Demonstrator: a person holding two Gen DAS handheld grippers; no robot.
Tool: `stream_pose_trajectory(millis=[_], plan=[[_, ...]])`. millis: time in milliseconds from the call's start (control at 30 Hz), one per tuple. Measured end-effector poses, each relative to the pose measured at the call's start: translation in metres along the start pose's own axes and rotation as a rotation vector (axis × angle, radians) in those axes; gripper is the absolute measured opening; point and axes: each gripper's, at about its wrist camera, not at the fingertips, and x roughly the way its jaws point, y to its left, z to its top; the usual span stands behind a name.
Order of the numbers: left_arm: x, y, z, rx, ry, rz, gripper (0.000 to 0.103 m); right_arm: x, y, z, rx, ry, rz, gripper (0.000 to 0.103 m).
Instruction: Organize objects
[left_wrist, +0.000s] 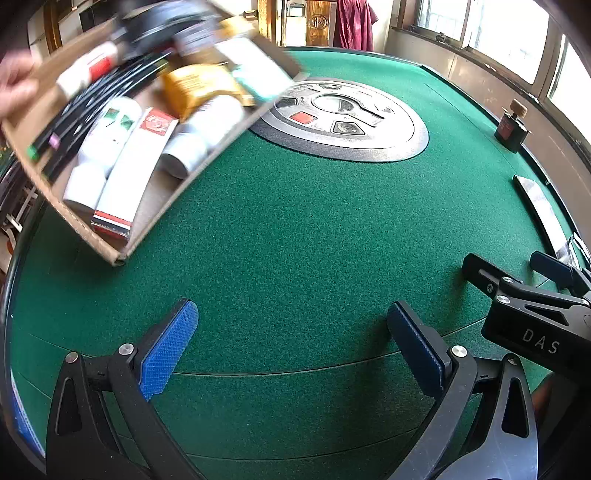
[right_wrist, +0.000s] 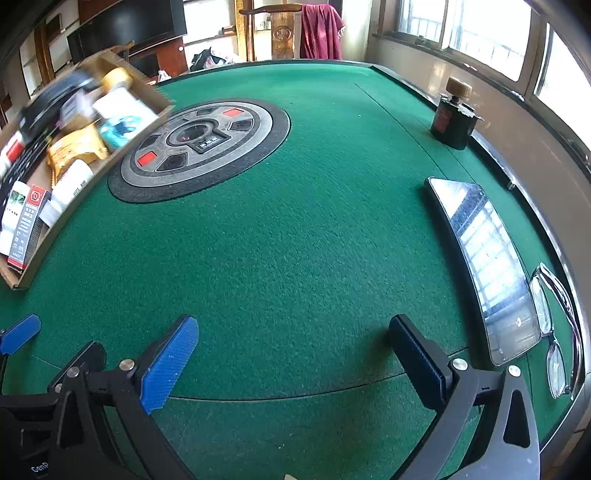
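A cardboard box (left_wrist: 155, 206) full of several packets, white bottles and a yellow pouch (left_wrist: 199, 88) is tilted above the green table at the far left, blurred, with a bare hand (left_wrist: 14, 88) on its far edge. It also shows in the right wrist view (right_wrist: 70, 206). My left gripper (left_wrist: 291, 347) is open and empty over the felt near the front edge. My right gripper (right_wrist: 295, 354) is open and empty beside it. The right gripper also shows in the left wrist view (left_wrist: 517, 273).
A round control panel (right_wrist: 199, 147) sits in the middle of the green mahjong table (right_wrist: 314, 229). A phone (right_wrist: 484, 266) and glasses (right_wrist: 554, 325) lie along the right edge. A dark bottle (right_wrist: 454, 118) stands at the far right. Windows line the right wall.
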Motion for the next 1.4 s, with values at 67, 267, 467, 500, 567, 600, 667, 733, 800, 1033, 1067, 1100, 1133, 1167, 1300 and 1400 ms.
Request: stream_pose_trajectory(millis=[67,267,467,500,567,600,667,733,800,1033,1067,1100,1133,1167,1300,1400], plan=[[0.0000,0.0000,0.0000,0.000,0.001,0.000,0.103,0.0017,0.0000,0.0009,0.000,0.000,0.000,0.103],[-0.0001,0.0001,0.0001,0.000,0.001,0.000,0.103,0.0016,-0.0001,0.0010,0.000,0.000,0.000,0.103],[0.0000,0.0000,0.0000,0.000,0.001,0.000,0.103,0.0015,-0.0002,0.0009,-0.001,0.000,0.000,0.103],[0.0001,0.0000,0.0000,0.000,0.001,0.000,0.103,0.0016,-0.0002,0.0009,-0.001,0.000,0.000,0.103],[0.0001,0.0000,0.0001,0.001,0.001,0.000,0.103,0.0016,-0.0002,0.0010,-0.001,0.000,0.000,0.103],[-0.0002,-0.0001,0.0000,0.001,0.001,0.000,0.103,0.0015,-0.0002,0.0008,-0.001,0.000,0.000,0.103],[-0.0001,-0.0015,0.0003,0.001,0.001,0.000,0.103,0.0018,-0.0002,0.0010,-0.001,0.000,0.000,0.103],[0.0002,-0.0026,0.0010,-0.001,0.000,0.001,0.103,0.0014,-0.0003,0.0009,-0.001,0.000,0.001,0.103],[0.0002,-0.0032,0.0008,-0.001,0.000,0.001,0.103,0.0014,-0.0003,0.0009,-0.001,0.000,0.001,0.103],[0.0038,-0.0056,0.0025,-0.001,0.000,0.001,0.103,-0.0018,0.0012,-0.0010,0.000,0.000,0.000,0.103],[0.0039,-0.0060,0.0027,-0.001,0.000,0.001,0.103,-0.0020,0.0012,-0.0010,0.000,0.000,0.000,0.103],[0.0039,-0.0065,0.0028,0.000,0.000,0.001,0.103,-0.0019,0.0012,-0.0010,-0.001,0.000,0.000,0.103],[0.0038,-0.0060,0.0026,-0.001,0.000,0.001,0.103,-0.0019,0.0011,-0.0010,0.000,0.000,0.000,0.103],[0.0039,-0.0063,0.0027,0.000,0.000,0.001,0.103,-0.0021,0.0011,-0.0011,0.000,0.000,0.000,0.103],[0.0042,-0.0066,0.0029,0.000,-0.001,0.000,0.103,-0.0019,0.0011,-0.0010,-0.001,-0.002,0.000,0.103],[0.0012,-0.0018,0.0006,-0.001,0.000,0.000,0.103,-0.0020,0.0012,-0.0012,-0.001,0.000,0.000,0.103]])
